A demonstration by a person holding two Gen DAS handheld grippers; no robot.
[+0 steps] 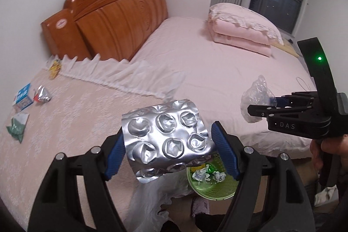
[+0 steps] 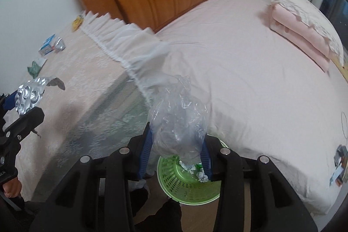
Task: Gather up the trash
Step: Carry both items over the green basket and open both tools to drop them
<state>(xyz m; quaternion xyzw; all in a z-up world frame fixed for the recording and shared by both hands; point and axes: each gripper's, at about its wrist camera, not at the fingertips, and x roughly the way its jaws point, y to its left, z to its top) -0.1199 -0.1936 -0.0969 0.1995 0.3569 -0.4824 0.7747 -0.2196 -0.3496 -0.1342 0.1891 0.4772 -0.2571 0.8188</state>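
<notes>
My left gripper [image 1: 168,138] is shut on a crumpled silver blister pack [image 1: 167,136], its blue pads pressed on both edges. It holds the pack over the bed's edge. My right gripper [image 2: 176,136] is shut on a scrunched clear plastic bag [image 2: 178,123], right above a green perforated basket [image 2: 187,186] on the floor. Balled foil scraps lie in the basket. In the left wrist view the right gripper [image 1: 263,104] and its bag [image 1: 254,95] hang to the right. More trash lies on the bed at far left: a blue-white carton [image 1: 22,97], a silver wrapper [image 1: 43,95], a green-white wrapper [image 1: 17,125] and a yellow packet [image 1: 54,66].
The pink bed [image 1: 217,79] has a wooden headboard [image 1: 113,21] and a frilled lace cover [image 1: 65,123] on its left half. A folded pink quilt with a pillow [image 1: 241,29] lies by the window. A white plastic bag [image 1: 150,199] hangs off the bed's edge beside the basket.
</notes>
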